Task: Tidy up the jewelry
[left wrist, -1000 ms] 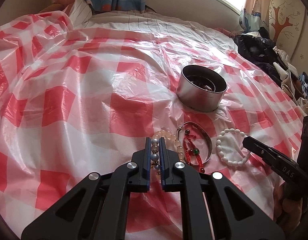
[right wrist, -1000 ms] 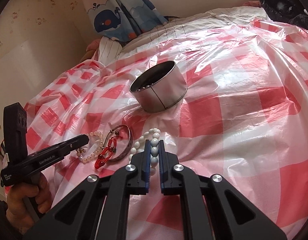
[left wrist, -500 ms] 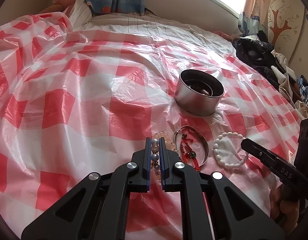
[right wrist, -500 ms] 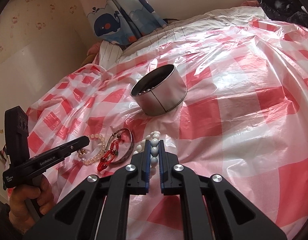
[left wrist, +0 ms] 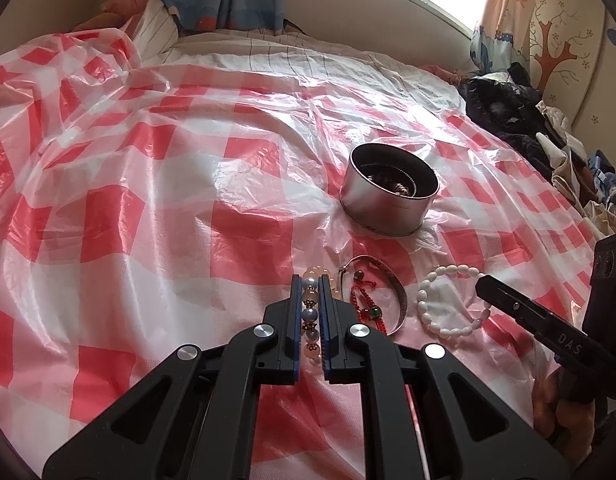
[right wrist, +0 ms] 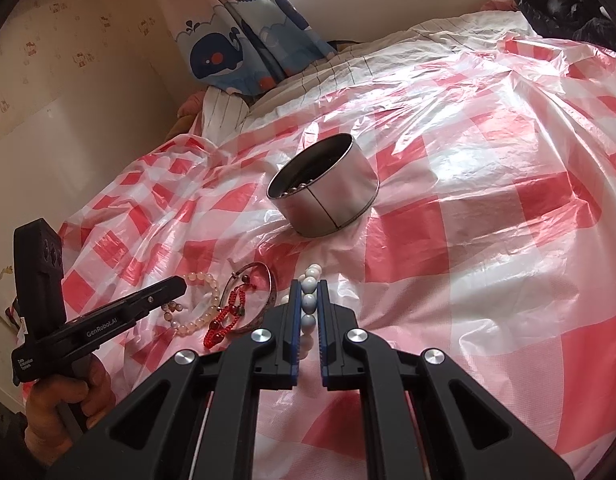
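Note:
A round metal tin with jewelry inside stands on the red-checked plastic sheet; it also shows in the right wrist view. My left gripper is shut on a pink-and-grey bead bracelet. My right gripper is shut on a white bead bracelet, also seen in the left wrist view. Between them lie a silver bangle and a red cord bracelet. Both held bracelets look to rest on or just above the sheet.
The sheet covers a bed. A whale-print curtain hangs at the far wall. Dark clothes are heaped at the bed's right edge. The sheet is wrinkled around the tin.
Both cameras have risen and tilted slightly, so the tin sits higher and farther in view. Both grippers stay shut on their bracelets.

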Motion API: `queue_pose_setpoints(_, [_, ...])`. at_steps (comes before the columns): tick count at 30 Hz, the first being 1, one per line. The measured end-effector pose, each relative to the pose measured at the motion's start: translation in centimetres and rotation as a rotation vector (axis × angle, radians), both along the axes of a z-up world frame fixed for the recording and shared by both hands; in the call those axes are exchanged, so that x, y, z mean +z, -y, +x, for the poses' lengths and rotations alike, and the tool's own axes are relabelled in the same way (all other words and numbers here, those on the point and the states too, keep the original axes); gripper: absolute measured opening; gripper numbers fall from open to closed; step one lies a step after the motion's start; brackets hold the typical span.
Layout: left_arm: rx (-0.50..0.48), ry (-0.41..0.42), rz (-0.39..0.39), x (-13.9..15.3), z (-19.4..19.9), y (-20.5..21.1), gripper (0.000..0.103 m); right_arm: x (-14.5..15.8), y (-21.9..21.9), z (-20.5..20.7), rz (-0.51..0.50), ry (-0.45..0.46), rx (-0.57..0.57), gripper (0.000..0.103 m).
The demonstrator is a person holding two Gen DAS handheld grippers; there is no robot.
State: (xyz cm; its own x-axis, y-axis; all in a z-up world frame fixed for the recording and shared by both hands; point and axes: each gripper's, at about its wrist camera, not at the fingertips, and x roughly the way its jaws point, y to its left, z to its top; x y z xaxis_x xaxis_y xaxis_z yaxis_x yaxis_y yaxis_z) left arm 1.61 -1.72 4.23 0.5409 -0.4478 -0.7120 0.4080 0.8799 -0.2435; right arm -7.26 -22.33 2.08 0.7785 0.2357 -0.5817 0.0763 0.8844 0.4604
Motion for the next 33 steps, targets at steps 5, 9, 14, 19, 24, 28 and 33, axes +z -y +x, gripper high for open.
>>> queue_pose_setpoints(5, [-0.036,0.014,-0.042,1.5,-0.3,0.2,0.007,0.5,0.4,-0.4,0.042,0.028,-0.006,0.008])
queue_pose_setpoints(9, [-0.055,0.013,-0.069,2.7,-0.3,0.5,0.007,1.4,0.5,-0.6,0.06,0.051,-0.006,0.008])
queue_pose_setpoints(14, [-0.075,0.005,-0.08,4.0,0.4,1.5,0.007,1.9,0.8,-0.6,0.069,0.048,-0.013,0.008])
queue_pose_setpoints(19, [-0.135,0.026,-0.085,6.0,1.8,4.9,0.007,2.2,1.3,-0.8,0.081,0.047,-0.033,0.008])
queue_pose_setpoints(24, [-0.183,0.028,-0.147,7.2,4.8,8.9,0.007,2.3,1.5,-0.9,0.08,0.046,-0.037,0.008])
queue_pose_setpoints(28, [-0.155,-0.022,-0.185,5.8,8.3,11.3,0.007,2.7,1.4,-0.9,0.064,0.052,-0.035,0.008])
queue_pose_setpoints(33, [-0.085,-0.103,-0.039,2.0,11.2,11.9,0.017,3.2,1.3,-0.6,0.047,0.059,-0.039,0.008])
